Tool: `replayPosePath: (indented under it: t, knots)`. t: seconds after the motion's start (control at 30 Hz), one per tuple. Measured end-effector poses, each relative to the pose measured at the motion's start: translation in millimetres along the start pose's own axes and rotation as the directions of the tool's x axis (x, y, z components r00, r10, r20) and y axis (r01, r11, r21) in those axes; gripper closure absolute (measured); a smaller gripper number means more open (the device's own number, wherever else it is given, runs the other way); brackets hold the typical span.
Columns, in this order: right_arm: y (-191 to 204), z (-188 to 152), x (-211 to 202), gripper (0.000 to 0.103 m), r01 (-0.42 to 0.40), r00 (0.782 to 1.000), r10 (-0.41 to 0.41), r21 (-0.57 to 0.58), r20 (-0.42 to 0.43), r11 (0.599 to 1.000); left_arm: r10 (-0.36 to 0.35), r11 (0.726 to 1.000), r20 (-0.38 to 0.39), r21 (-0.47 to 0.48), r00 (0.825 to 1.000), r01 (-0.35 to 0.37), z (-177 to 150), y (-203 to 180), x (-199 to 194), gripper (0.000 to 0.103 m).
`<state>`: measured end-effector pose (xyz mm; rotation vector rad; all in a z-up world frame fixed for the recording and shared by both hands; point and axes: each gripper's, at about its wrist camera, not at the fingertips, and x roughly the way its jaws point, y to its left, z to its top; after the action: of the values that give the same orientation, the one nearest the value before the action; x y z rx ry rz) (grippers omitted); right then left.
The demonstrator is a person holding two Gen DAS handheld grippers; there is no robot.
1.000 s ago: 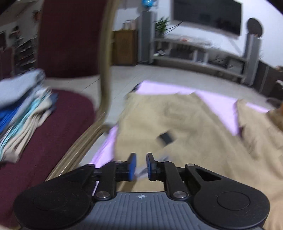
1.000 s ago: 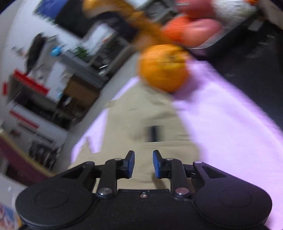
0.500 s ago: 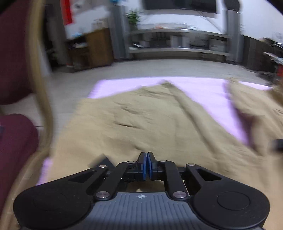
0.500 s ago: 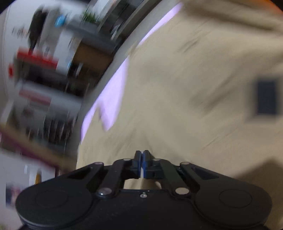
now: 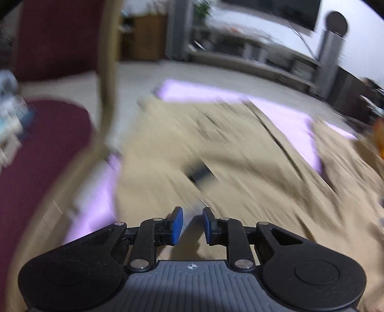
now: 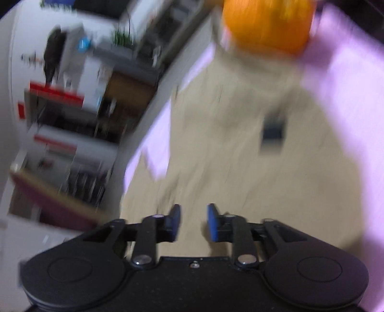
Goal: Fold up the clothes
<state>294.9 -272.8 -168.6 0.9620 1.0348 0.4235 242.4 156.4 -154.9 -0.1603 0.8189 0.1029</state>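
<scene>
Now, tan cotton garment (image 5: 240,168) spread flat on lilac mat (image 5: 285,117), small dark label (image 5: 200,173) near its middle as landmark. Left gripper (image 5: 192,226) and right gripper (image 6: 193,222) both opening just short of the label, nothing between the pads. Best lowered evenly to the near hem, pinched through one layer only, then carried past the label toward the blurred orange fruit (image 6: 266,24). Risk: uneven edges from hurried, unmatched lifts.

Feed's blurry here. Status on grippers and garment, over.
Both hand-held grippers, left and right, opening, nothing between pads. Tan garment spread on pink cloth. Orange on its far end.
</scene>
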Motion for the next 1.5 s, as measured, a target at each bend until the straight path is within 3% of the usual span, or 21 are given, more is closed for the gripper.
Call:
replayPosePath:
  t: [0.07,0.13,0.23,0.3,0.33,0.37,0.43,0.5,0.53,0.63,0.7,0.77,0.87,0.9,0.93,1.1,1.23,1.4,1.5]
  knots:
    - [-13,-12,-1,0.073,0.004,1.0,-0.002,0.068,-0.016,0.998,-0.006,1.0,-0.012,-0.019,1.0,0.006,-13,-1,-8,0.076]
    - [-27,-23,-2,0.09,0.01,1.0,-0.006,0.139,-0.028,0.99,-0.004,0.999,-0.024,-0.045,1.0,0.003,-23,2,-18,0.075]
    - [-57,-33,-45,0.103,0.051,0.995,-0.073,0.265,0.073,0.963,0.087,0.996,-0.06,0.017,0.994,-0.087,-37,13,-39,0.072]
    - [-60,-41,-82,0.101,0.151,0.972,-0.191,0.266,0.133,0.952,0.178,0.982,-0.08,0.077,0.981,-0.171,-44,18,-55,0.074]
    - [-59,-47,-101,0.096,0.196,0.96,-0.24,0.262,0.146,0.945,0.207,0.975,-0.078,0.099,0.975,-0.199,-46,21,-66,0.084]
    - [-57,-53,-120,0.092,0.241,0.945,-0.287,0.257,0.158,0.936,0.226,0.969,-0.072,0.117,0.972,-0.216,-49,23,-78,0.086]
    - [-43,-61,-155,0.076,0.233,0.948,-0.272,0.222,0.167,0.947,0.171,0.98,-0.036,0.108,0.985,-0.166,-55,26,-109,0.084]
    - [-20,-71,-178,0.07,0.221,0.955,-0.245,0.15,0.165,0.964,0.077,0.994,-0.003,0.078,0.997,-0.077,-62,24,-134,0.082]
    - [-6,-75,-178,0.066,0.216,0.959,-0.234,0.121,0.16,0.969,0.028,0.998,0.008,0.06,1.0,-0.028,-66,21,-143,0.078]
    - [17,-95,-164,0.065,0.165,0.977,-0.174,0.079,0.123,0.983,-0.097,0.995,0.004,0.005,0.995,0.097,-77,2,-144,0.076]
    - [23,-111,-135,0.066,0.105,0.992,-0.111,0.085,0.068,0.991,-0.132,0.991,-0.012,-0.009,0.991,0.132,-87,-15,-129,0.079]
    - [15,-133,-101,0.069,0.047,0.999,-0.047,0.094,0.0,0.994,-0.15,0.989,-0.045,-0.009,0.988,0.15,-96,-28,-114,0.084]
    - [5,-157,-76,0.074,0.083,0.995,-0.077,0.098,-0.061,0.992,-0.109,0.99,-0.106,0.082,0.988,0.118,-111,-41,-101,0.082]
    - [2,-160,-74,0.095,0.107,0.993,-0.101,0.087,-0.066,0.99,-0.1,0.988,-0.11,0.109,0.989,0.112,-113,-41,-103,0.076]
    - [-1,-162,-72,0.103,0.131,0.99,-0.125,0.075,-0.07,0.989,-0.091,0.986,-0.118,0.127,0.989,0.106,-114,-39,-105,0.076]
    - [-11,-154,-126,0.102,0.264,0.963,-0.267,0.066,0.041,0.962,-0.042,0.994,-0.14,0.09,0.989,0.055,-114,-22,-121,0.087]
    - [-16,-154,-159,0.089,0.273,0.957,-0.279,0.075,0.085,0.959,-0.125,0.991,-0.073,0.046,0.99,0.128,-114,-24,-145,0.089]
    - [13,-164,-134,0.084,0.258,0.965,-0.254,-0.061,0.063,0.964,-0.172,0.975,-0.02,0.139,0.985,0.173,-96,-69,-128,0.088]
    - [29,-171,-107,0.084,0.241,0.971,-0.239,-0.143,0.032,0.96,-0.194,0.963,-0.097,0.172,0.976,0.209,-94,-97,-98,0.088]
